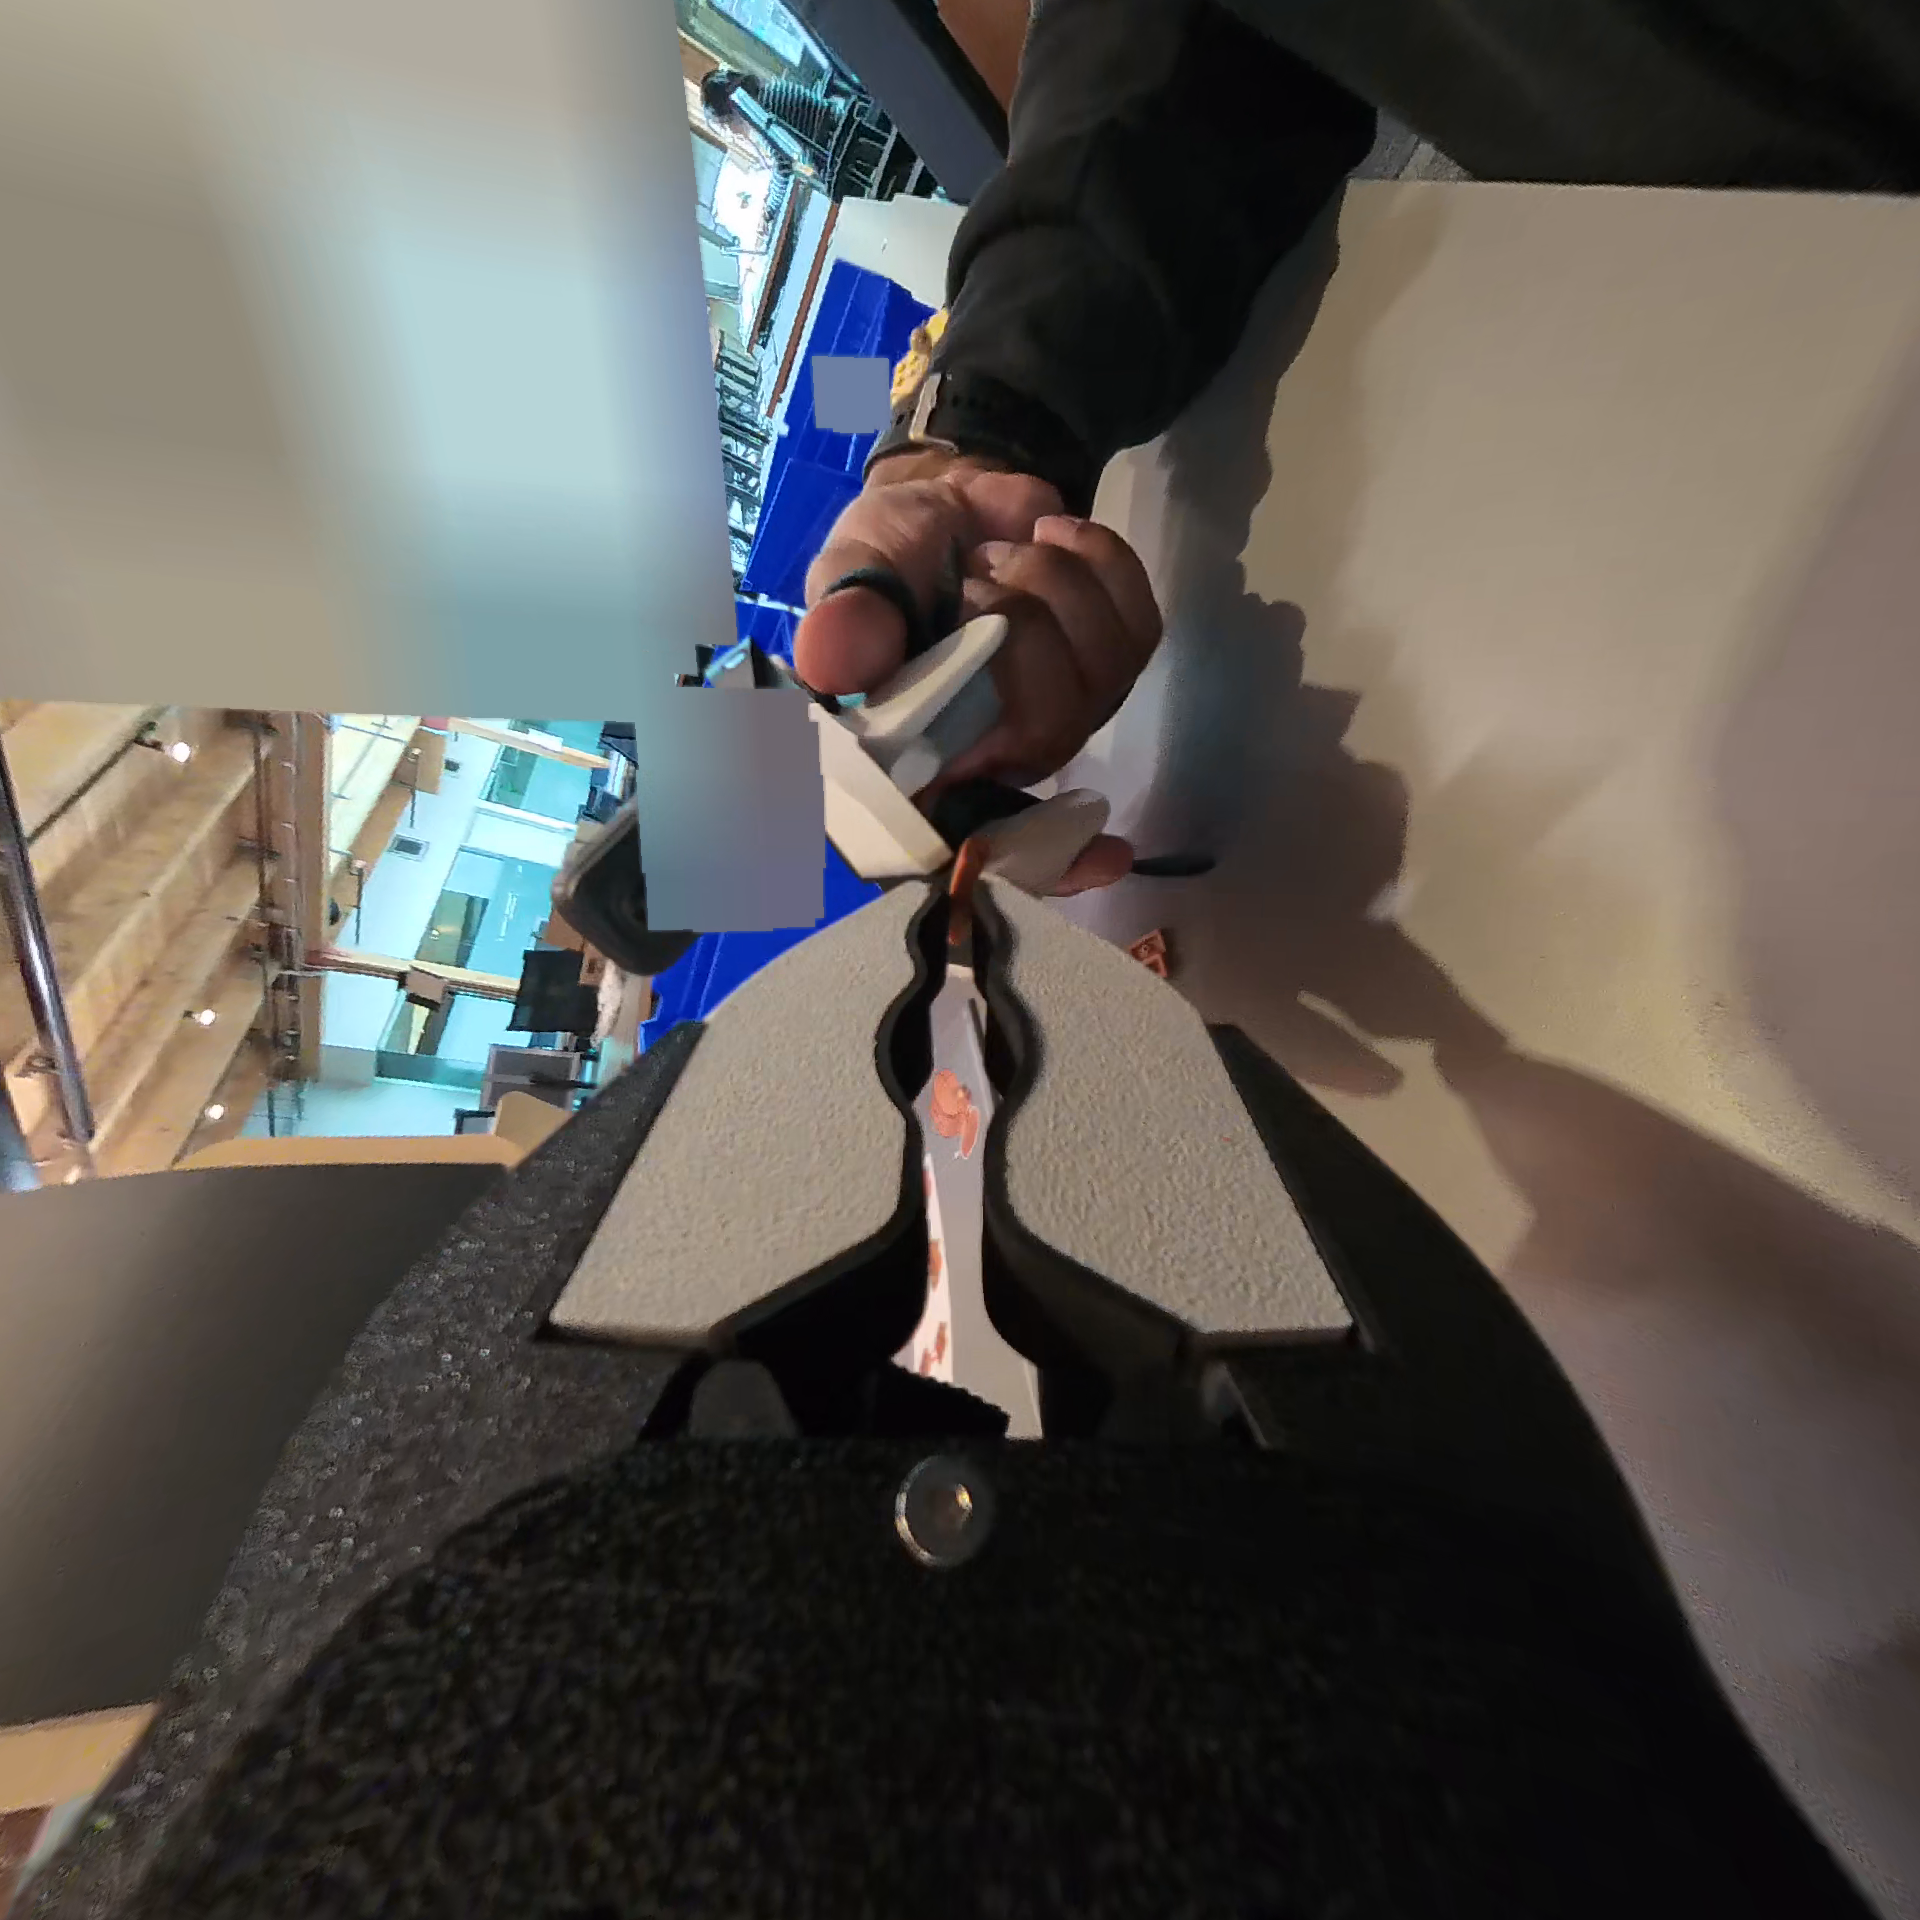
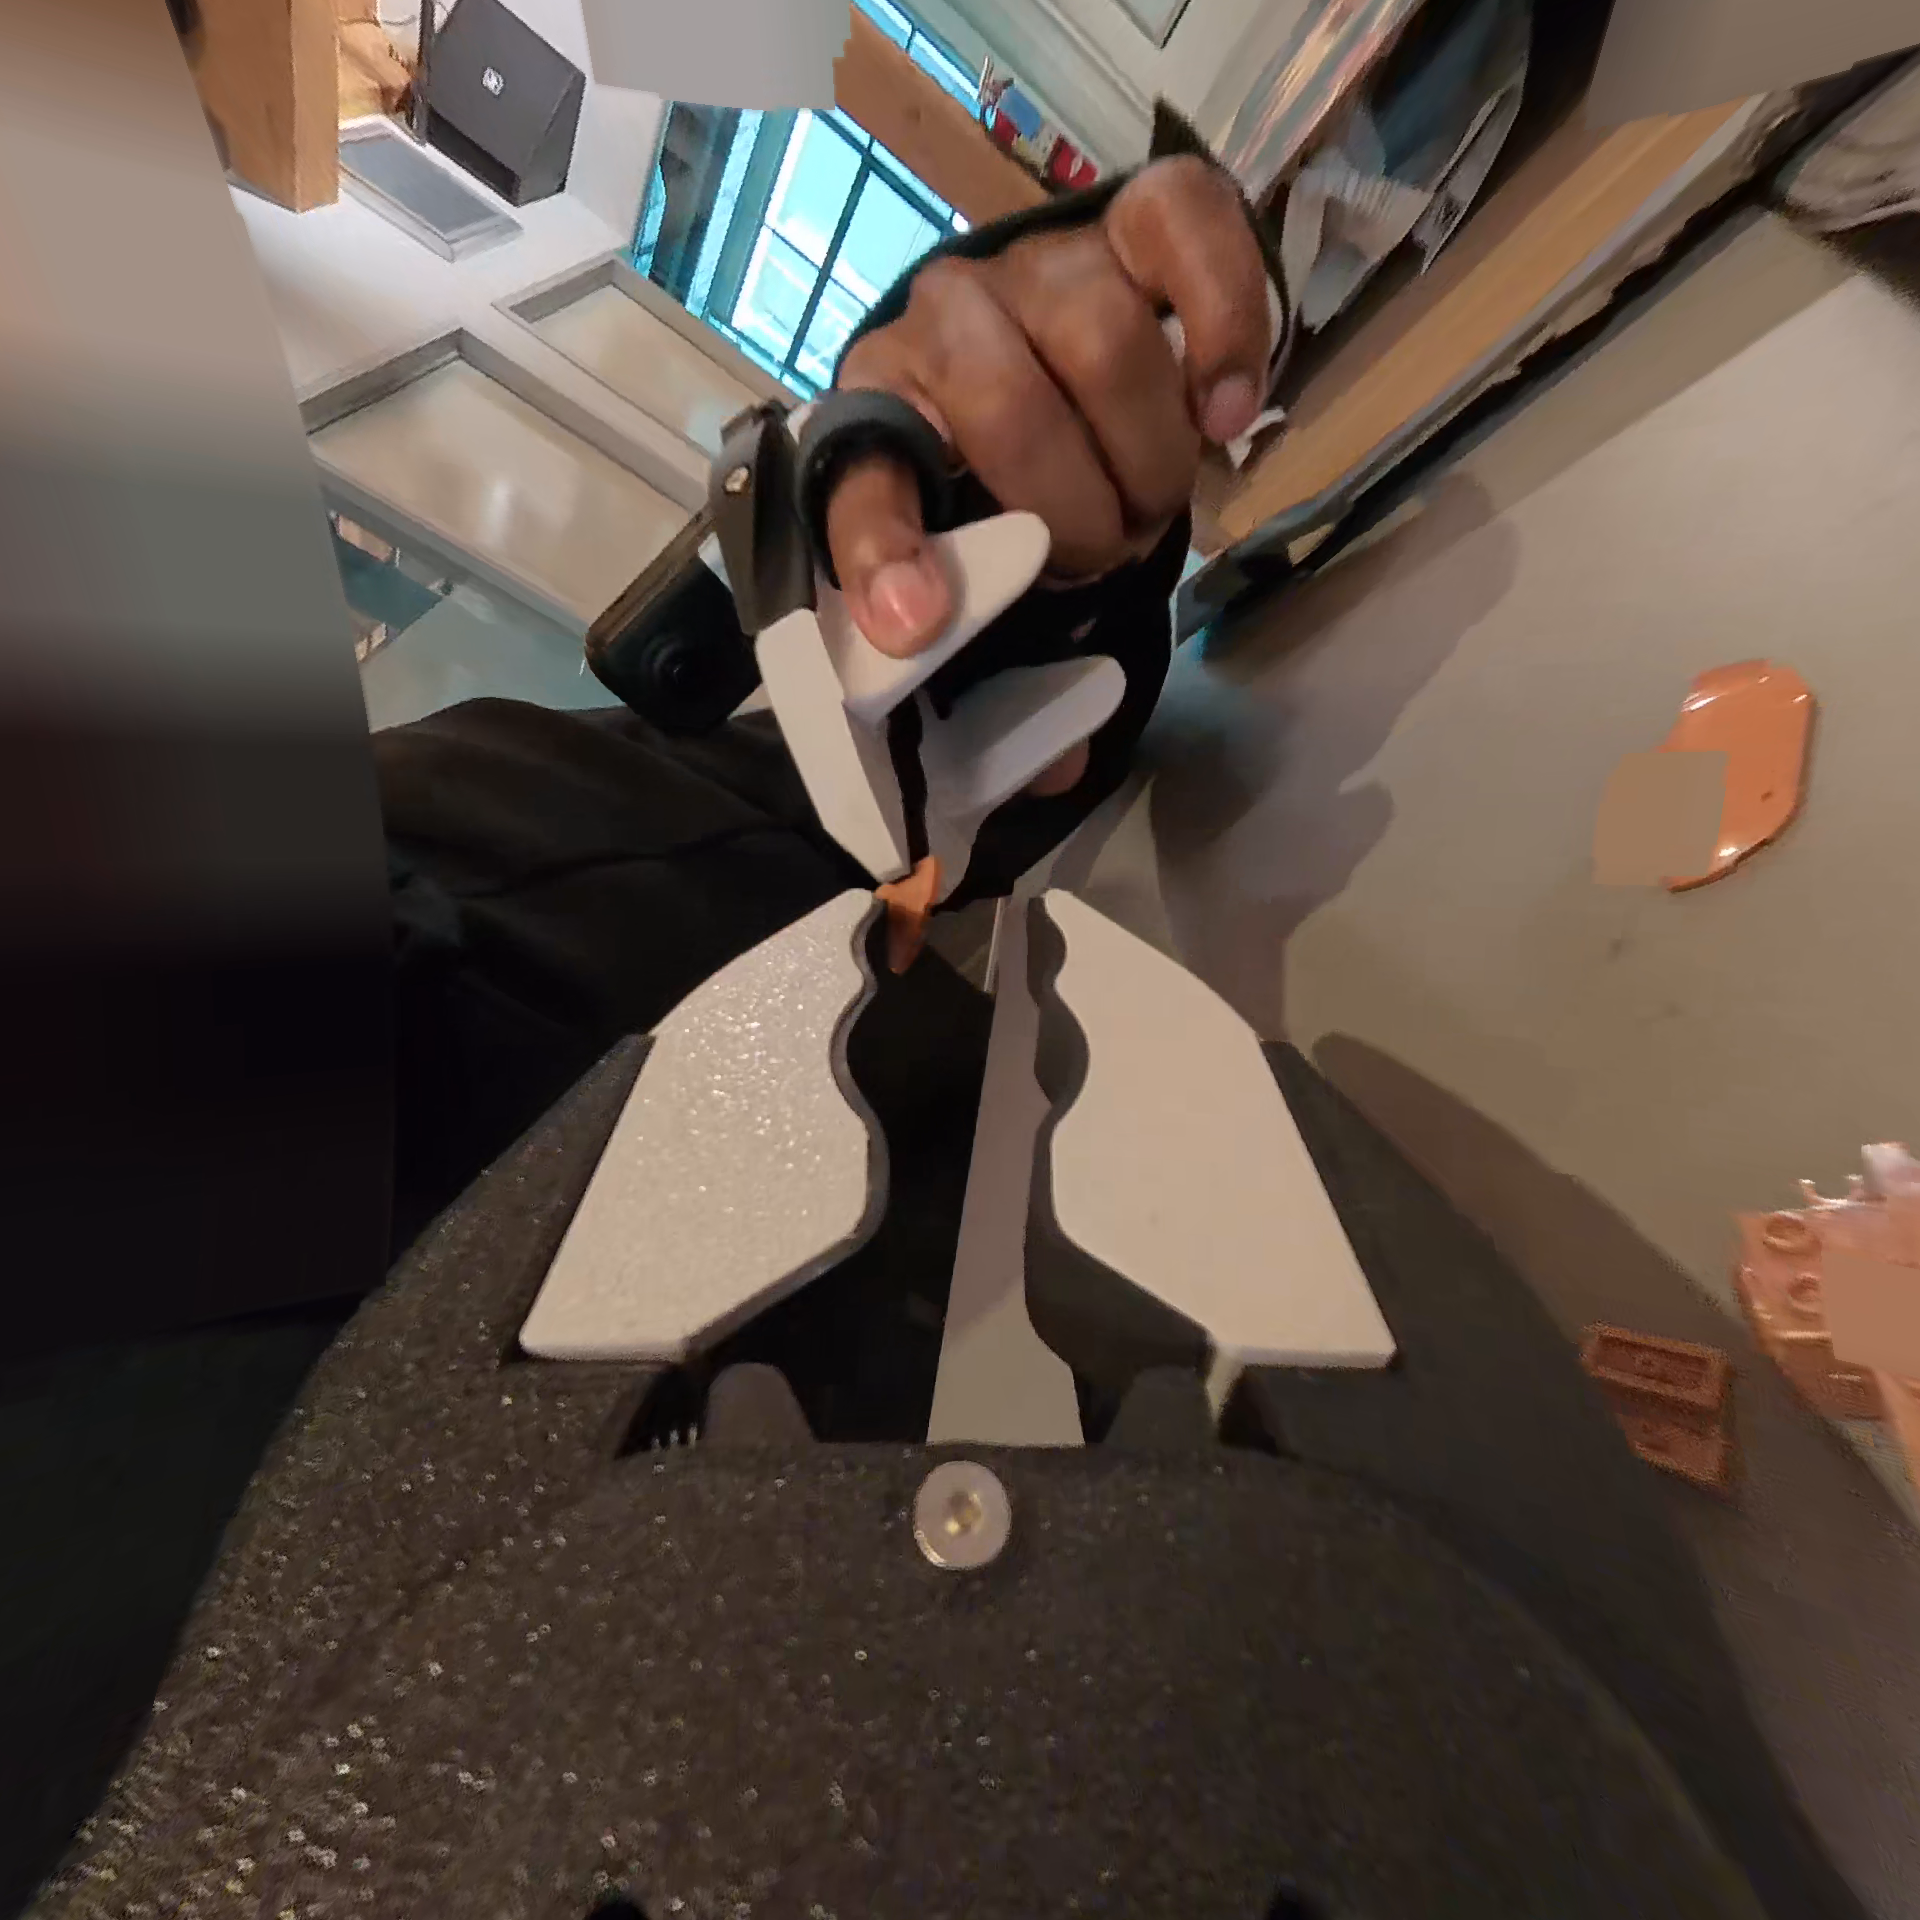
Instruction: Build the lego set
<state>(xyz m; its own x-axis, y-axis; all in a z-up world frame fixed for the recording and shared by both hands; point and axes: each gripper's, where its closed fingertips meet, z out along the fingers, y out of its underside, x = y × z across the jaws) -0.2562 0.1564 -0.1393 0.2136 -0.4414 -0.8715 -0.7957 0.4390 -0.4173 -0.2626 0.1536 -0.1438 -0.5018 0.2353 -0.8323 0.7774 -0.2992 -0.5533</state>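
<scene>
A: How do the left gripper [image 1: 961,914] fingers stand?

B: Nearly together, pinched on a small orange lego piece [image 1: 968,883] at their tips.

A: And the right gripper [image 2: 956,914]?

B: Its fingers stand a narrow way apart. The left one's tip touches the same orange lego piece [image 2: 906,914], and the other clears it, so both grippers meet nose to nose at that piece.

A: What lies beyond the piece?

B: Off to its right on the pale surface [image 2: 1558,987], well apart, an orange curved shell [image 2: 1745,748]; nearer the camera, a brown brick [image 2: 1657,1403] just beside a blurred orange assembly [image 2: 1797,1299].
</scene>
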